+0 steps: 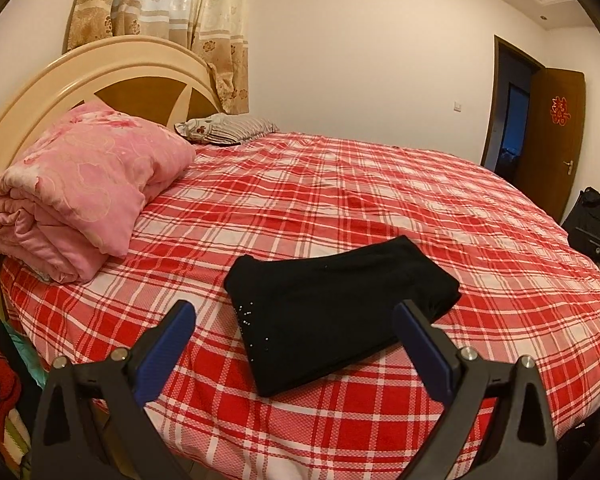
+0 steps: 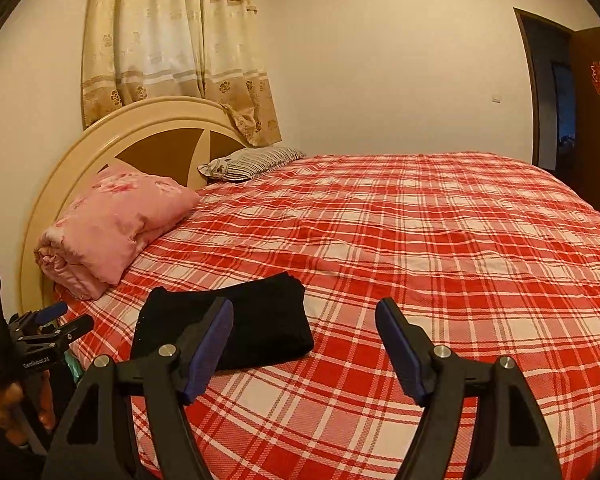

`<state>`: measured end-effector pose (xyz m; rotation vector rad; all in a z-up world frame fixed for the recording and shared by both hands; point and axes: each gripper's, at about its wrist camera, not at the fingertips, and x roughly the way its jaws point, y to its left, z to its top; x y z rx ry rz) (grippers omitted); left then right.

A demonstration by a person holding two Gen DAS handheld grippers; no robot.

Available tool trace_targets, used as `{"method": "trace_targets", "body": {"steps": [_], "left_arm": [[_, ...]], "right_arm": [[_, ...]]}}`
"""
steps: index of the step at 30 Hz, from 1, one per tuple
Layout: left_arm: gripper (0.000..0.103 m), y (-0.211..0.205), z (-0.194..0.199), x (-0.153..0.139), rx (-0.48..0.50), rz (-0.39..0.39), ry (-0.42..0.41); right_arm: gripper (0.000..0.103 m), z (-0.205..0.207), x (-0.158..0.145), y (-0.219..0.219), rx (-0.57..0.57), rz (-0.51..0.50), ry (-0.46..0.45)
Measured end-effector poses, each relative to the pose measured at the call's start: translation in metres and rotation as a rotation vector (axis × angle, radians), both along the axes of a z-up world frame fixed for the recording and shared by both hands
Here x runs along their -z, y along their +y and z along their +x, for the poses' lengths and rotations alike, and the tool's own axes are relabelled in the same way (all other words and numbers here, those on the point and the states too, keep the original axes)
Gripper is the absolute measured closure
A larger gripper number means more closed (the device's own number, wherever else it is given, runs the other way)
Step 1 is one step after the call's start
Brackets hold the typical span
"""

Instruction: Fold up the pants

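Observation:
Black pants (image 1: 332, 312) lie folded into a compact rectangle on the red plaid bed sheet (image 1: 380, 200), near the bed's front edge. My left gripper (image 1: 296, 312) is open and empty, held above the bed just in front of the pants. My right gripper (image 2: 305, 312) is open and empty, held to the right of the pants (image 2: 260, 320), which show behind its left finger. The left gripper (image 2: 60, 318) also shows at the left edge of the right wrist view, held in a hand.
A folded pink quilt (image 1: 80, 196) lies by the cream headboard (image 1: 112, 64). A striped pillow (image 1: 228, 128) sits further back. A curtain (image 1: 172, 12) hangs behind. An open brown door (image 1: 552, 136) is at right, a black bag (image 1: 592, 212) beside it. Clothes (image 1: 0, 392) lie at the lower left.

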<state>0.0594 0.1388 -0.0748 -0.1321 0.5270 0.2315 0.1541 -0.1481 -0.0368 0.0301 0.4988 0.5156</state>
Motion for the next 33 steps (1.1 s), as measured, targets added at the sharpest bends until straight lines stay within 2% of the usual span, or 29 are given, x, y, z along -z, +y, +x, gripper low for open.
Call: {"method": "trace_targets", "body": {"steps": [25,33], "left_arm": [[0.000,0.002,-0.002,-0.004,-0.012,0.027,-0.008],[0.000,0.001,-0.009,-0.015,-0.013,0.036,-0.063]], "right_arm": [[0.027,-0.004,0.001,0.004,-0.019,-0.025,-0.015],[0.027,-0.009,-0.002,0.008,-0.026,-0.032,-0.027]]}}
